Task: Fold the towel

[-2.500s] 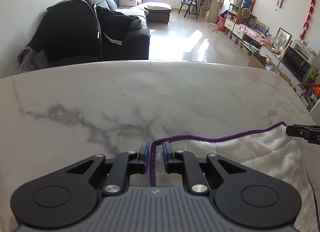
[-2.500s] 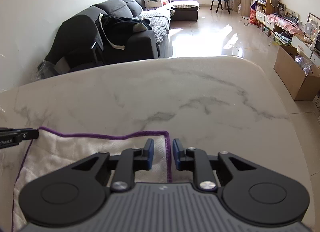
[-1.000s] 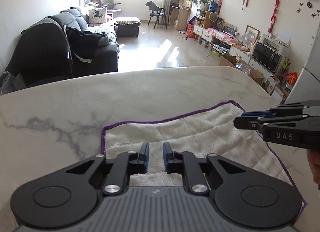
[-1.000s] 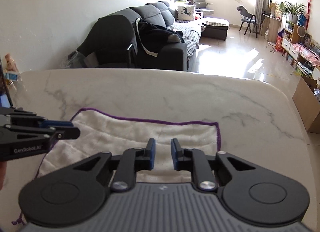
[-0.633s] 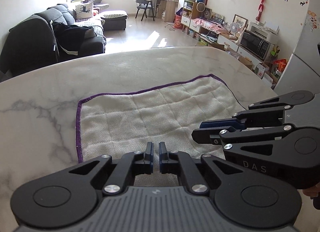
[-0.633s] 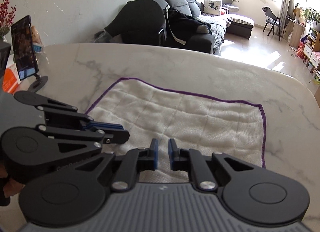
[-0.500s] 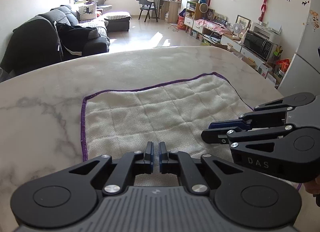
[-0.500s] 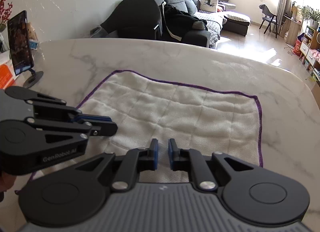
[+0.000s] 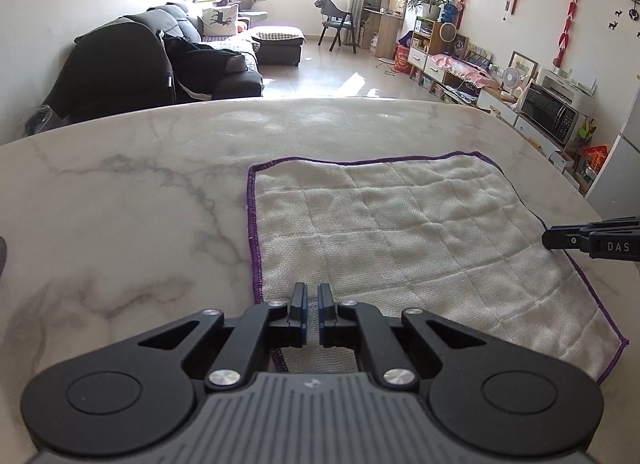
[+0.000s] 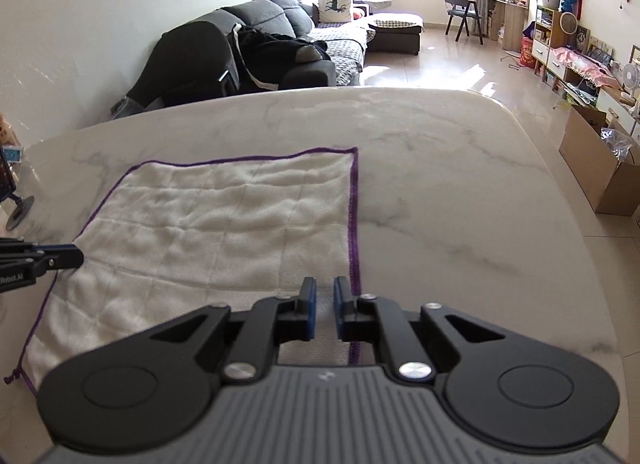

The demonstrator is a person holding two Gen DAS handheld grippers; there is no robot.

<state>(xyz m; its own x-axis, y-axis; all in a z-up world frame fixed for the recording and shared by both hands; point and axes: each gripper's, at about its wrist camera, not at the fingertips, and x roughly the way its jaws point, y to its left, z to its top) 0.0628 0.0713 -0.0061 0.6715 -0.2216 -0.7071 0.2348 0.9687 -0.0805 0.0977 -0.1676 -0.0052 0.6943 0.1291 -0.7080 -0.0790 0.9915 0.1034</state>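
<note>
A white towel with a purple hem lies flat and spread out on the marble table; it also shows in the right wrist view. My left gripper hovers over the towel's near left part, jaws a narrow gap apart, holding nothing. My right gripper hovers over the towel's near right edge, jaws a narrow gap apart, empty. The right gripper's tip shows at the towel's right edge in the left view. The left gripper's tip shows at the towel's left edge in the right view.
A phone on a stand sits at the table's left edge. Beyond the table's far edge are a dark sofa, a cardboard box on the floor and shelves along the right wall.
Both grippers have moved apart, the left toward the towel's left side and the right toward its right edge. The towel has stayed flat.
</note>
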